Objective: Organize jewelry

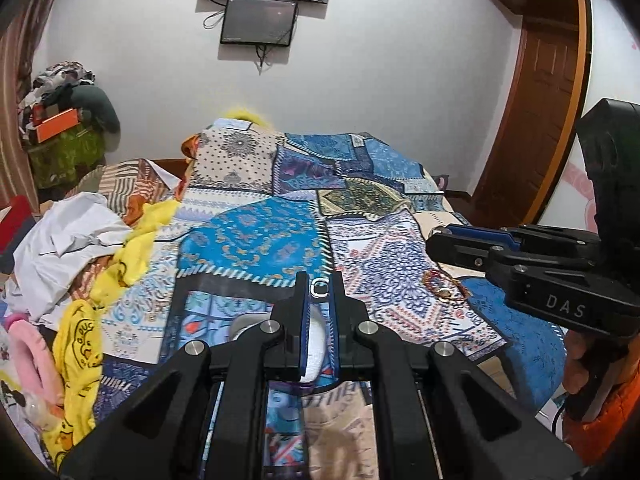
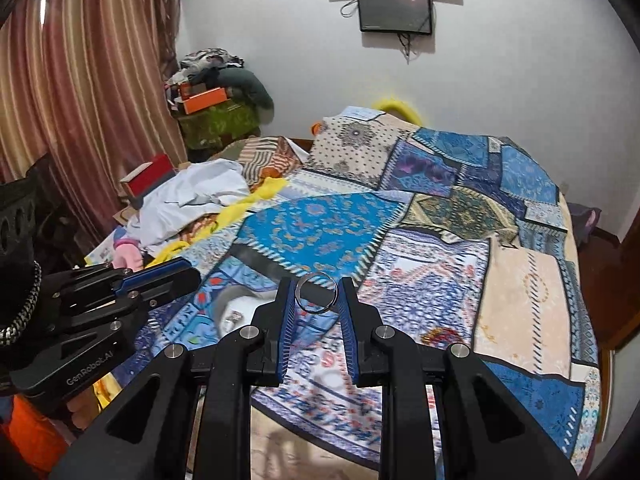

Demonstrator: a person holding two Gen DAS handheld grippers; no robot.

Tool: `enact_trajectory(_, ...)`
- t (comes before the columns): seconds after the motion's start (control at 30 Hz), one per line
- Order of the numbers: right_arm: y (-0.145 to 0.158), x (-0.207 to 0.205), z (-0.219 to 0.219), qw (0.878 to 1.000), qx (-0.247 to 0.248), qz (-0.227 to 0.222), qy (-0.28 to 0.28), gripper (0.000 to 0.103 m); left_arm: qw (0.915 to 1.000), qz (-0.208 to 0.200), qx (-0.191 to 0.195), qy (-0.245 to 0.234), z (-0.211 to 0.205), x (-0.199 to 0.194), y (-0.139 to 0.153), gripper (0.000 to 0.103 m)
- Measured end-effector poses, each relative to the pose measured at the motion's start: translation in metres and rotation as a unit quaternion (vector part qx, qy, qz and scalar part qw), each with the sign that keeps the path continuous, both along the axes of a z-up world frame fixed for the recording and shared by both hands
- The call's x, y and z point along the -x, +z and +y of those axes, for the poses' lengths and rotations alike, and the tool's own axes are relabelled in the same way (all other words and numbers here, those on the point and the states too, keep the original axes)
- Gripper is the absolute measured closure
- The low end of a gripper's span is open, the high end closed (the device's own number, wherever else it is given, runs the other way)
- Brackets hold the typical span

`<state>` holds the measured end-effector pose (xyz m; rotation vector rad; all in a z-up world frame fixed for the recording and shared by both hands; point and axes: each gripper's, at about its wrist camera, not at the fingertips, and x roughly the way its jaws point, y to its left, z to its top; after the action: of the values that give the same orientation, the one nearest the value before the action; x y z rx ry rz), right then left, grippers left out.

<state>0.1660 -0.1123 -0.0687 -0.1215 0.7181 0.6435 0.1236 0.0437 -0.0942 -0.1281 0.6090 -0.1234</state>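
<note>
Above a bed with a blue patchwork quilt (image 2: 328,224), the right tool (image 2: 317,294) pinches a thin silver metal ring (image 2: 317,293) by its outer edges. The left tool (image 1: 319,287) pinches a small silver clasp-like piece (image 1: 319,286). Both look light, rigid, slippery. Red-and-gold bangles (image 1: 442,286) lie on the quilt.

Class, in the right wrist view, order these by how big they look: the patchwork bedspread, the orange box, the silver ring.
1. patchwork bedspread
2. orange box
3. silver ring; being far nearer the camera, it looks almost as big as the box.
</note>
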Motion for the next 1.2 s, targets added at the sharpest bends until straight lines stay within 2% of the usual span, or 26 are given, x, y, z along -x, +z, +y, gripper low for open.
enact_trajectory(0.27,-0.014,0.001,0.032,1.000,-0.003,0.018,0.025,0.083,0.9998,0.009,0.003,0.019,0.027,0.001,-0.010,0.096)
enact_trajectory(0.67,-0.055,-0.018,0.066,0.996,0.025,0.071,0.043,0.083,0.9972,0.069,0.026,0.013,0.046,-0.024,-0.060,0.096)
enact_trajectory(0.9,-0.080,-0.026,0.078,0.993,0.038,0.100,0.051,0.083,0.9936,0.099,0.053,0.009,0.054,-0.038,-0.085,0.096)
enact_trajectory(1.2,-0.095,-0.030,0.089,0.990,0.054,0.112,0.059,0.083,0.9926,0.105,0.061,-0.004,0.054,-0.045,-0.092,0.096)
